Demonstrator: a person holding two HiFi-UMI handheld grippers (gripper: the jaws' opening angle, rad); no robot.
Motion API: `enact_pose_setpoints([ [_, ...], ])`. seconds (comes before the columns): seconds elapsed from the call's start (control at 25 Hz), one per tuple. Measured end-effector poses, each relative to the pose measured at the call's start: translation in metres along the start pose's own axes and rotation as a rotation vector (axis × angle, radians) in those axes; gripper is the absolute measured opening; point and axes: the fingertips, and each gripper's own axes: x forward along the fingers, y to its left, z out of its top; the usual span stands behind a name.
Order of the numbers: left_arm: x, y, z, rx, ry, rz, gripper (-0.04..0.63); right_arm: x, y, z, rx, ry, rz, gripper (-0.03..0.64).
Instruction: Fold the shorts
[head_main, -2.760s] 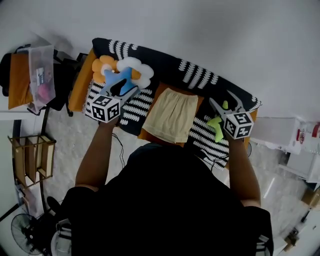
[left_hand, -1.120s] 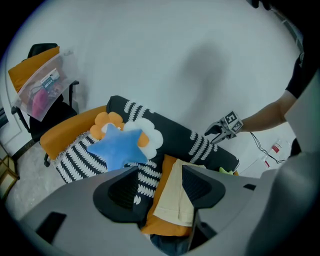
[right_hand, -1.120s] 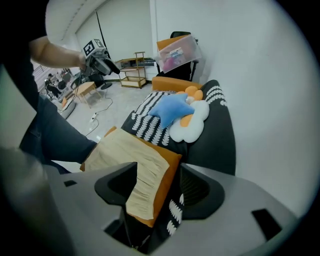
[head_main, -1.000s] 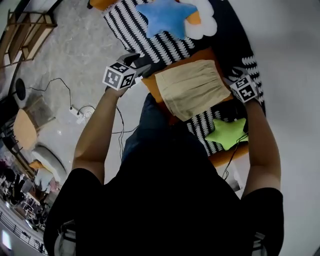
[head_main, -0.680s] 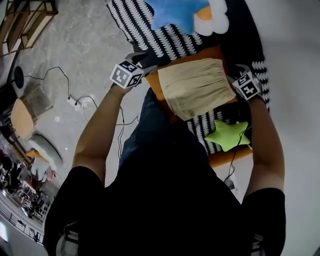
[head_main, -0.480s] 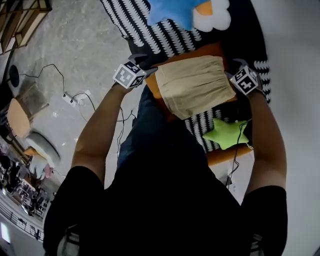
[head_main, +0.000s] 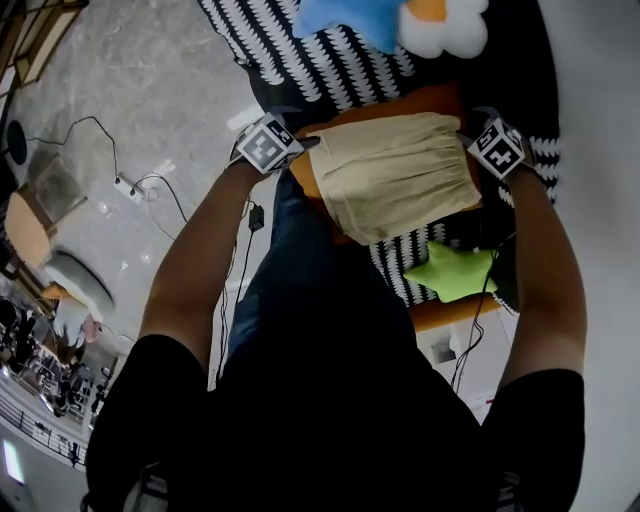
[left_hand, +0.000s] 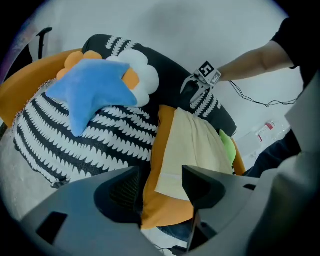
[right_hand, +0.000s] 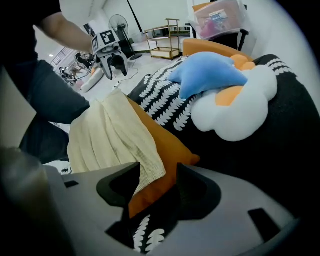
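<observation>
Your left gripper (left_hand: 161, 176) has its jaws apart, gripping nothing. Past the gap lie one corner of the shorts (left_hand: 192, 145) and the rounded edge of the cushion (left_hand: 157, 205) beneath them. No pad presses on either.

Your right gripper (right_hand: 156, 172) also has its jaws apart, though they have just been closing. The opposite corner of the shorts, a ribbed hem with a fine weave, shows in the gap over the cushion's smooth orange cloth. The pads are not yet pressing on it.

In the head view the two grippers stand at the shorts' two far corners, one on each side. The shorts are pale cream, soft and faintly pleated, and they lie flat and roughly rectangular on top of the cushion. The cushion is plump, and it juts out past them along the far edge and at your left.

The cushion rests on a black cover (left_hand: 100, 140) printed with rows of white, leaf-like marks.

Farther along the cover, on your left, a plush blue star (left_hand: 87, 92) leans on a puffy white flower pillow (right_hand: 235, 112) with an orange middle. On the near right, a lime-green plush star (head_main: 455, 272) lies just beside the shorts' lower edge.

Grey speckled floor (head_main: 120, 100) shows at the left of the head view, with a thin dark cable (head_main: 177, 197) trailing over it.
</observation>
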Motion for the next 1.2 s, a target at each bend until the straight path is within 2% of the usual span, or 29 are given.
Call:
enact_pose_setpoints([
  [0.36, 0.054, -0.011, -0.032, -0.002, 0.076, -0.078, 0.278, 0.051, 0.0, -0.02, -0.104, 0.085, 0.089, 0.227],
  [0.52, 0.064, -0.01, -0.047, -0.009, 0.103, -0.121, 0.23, 0.072, -0.001, -0.016, -0.17, 0.138, 0.118, 0.225],
  [0.68, 0.064, -0.014, -0.05, -0.017, 0.113, -0.146, 0.192, 0.078, 0.004, -0.015, -0.238, 0.188, 0.154, 0.188],
  [0.8, 0.061, -0.018, -0.048, 0.017, 0.126, -0.147, 0.15, 0.072, 0.004, -0.019, -0.258, 0.218, 0.17, 0.145],
  [0.92, 0.057, -0.02, -0.049, 0.059, 0.139, -0.14, 0.107, 0.064, 0.001, -0.022, -0.255, 0.236, 0.174, 0.067],
  [1.08, 0.053, -0.02, -0.046, 0.105, 0.125, -0.098, 0.052, 0.058, -0.002, -0.022, -0.301, 0.254, 0.156, 0.046],
  [1.2, 0.045, -0.018, -0.044, 0.117, 0.11, -0.062, 0.037, 0.052, -0.007, -0.014, -0.341, 0.264, 0.101, 0.041],
])
